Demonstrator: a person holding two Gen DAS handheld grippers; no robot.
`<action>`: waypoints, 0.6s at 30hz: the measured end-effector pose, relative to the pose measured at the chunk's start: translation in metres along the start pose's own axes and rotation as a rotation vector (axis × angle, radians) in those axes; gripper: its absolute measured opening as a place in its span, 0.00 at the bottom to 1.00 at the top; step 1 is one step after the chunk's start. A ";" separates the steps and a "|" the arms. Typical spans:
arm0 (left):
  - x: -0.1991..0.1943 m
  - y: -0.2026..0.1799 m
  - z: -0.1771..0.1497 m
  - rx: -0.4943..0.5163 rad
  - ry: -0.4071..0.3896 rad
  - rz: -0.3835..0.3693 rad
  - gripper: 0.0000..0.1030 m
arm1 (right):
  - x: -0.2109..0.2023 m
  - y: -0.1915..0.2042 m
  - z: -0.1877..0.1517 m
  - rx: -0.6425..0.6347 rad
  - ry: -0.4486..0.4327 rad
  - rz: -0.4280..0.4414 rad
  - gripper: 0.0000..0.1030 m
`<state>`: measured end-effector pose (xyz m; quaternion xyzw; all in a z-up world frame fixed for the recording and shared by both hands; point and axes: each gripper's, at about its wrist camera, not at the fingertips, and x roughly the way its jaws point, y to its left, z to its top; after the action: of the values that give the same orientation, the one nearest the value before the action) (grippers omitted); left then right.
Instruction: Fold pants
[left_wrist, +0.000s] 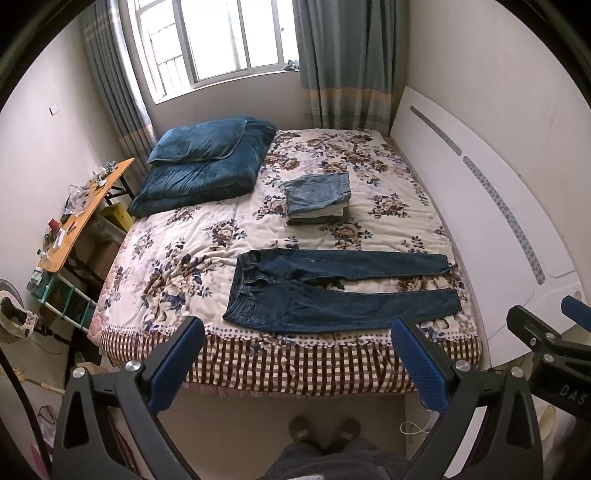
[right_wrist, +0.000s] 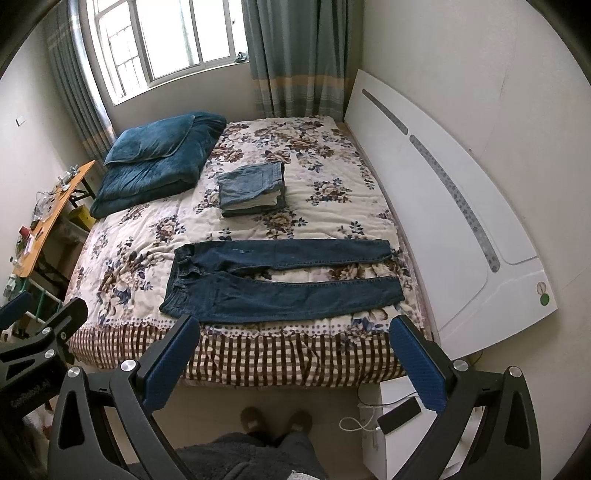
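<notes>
The dark jeans (left_wrist: 332, 291) are lying flat and unfolded along the near edge of the bed (left_wrist: 295, 369), at about 12 o'clock from both grippers, waistband pointing toward 9 o'clock and the two legs stretching side by side toward 3 o'clock with a narrow gap between them. Nothing is touching them. Judging from this, the fold on this pair is not yet begun: the legs are waiting to be laid one over the other, then doubled up lengthwise.

Farther up the bed, toward 12 o'clock, a stack of folded clothes (left_wrist: 319, 199) is sitting with a lighter blue denim piece on top, which suggests some garments are already finished. At about 10 o'clock from the jeans a dark teal blanket with a pillow (left_wrist: 207, 162) on it is resting against the far left corner.

The left gripper (left_wrist: 297, 365) is hanging spread wide with nothing between its blue pads, short of the mattress edge; the right gripper (right_wrist: 295, 365) is likewise gaping and empty, held off the bed.

No bins or baskets are showing. At 4 o'clock in the right wrist view a white bedside cabinet (right_wrist: 373, 435) is carrying a phone (right_wrist: 400, 415) on a cable. At 9 o'clock a wooden side table (left_wrist: 77, 218) is holding small clutter too tiny to name
</notes>
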<state>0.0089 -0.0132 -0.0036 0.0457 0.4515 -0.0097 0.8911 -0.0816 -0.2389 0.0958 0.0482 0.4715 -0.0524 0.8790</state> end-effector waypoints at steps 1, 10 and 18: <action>0.001 -0.001 0.001 -0.001 0.000 0.002 1.00 | 0.000 0.000 0.000 -0.001 -0.001 -0.001 1.00; -0.001 -0.003 0.003 0.003 0.008 -0.007 1.00 | 0.000 -0.001 -0.001 -0.004 0.000 0.004 1.00; 0.000 -0.003 0.001 0.001 0.005 -0.006 1.00 | -0.003 0.001 -0.003 -0.009 0.000 0.001 1.00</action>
<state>0.0092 -0.0163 -0.0032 0.0447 0.4538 -0.0124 0.8899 -0.0856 -0.2372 0.0962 0.0447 0.4717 -0.0497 0.8792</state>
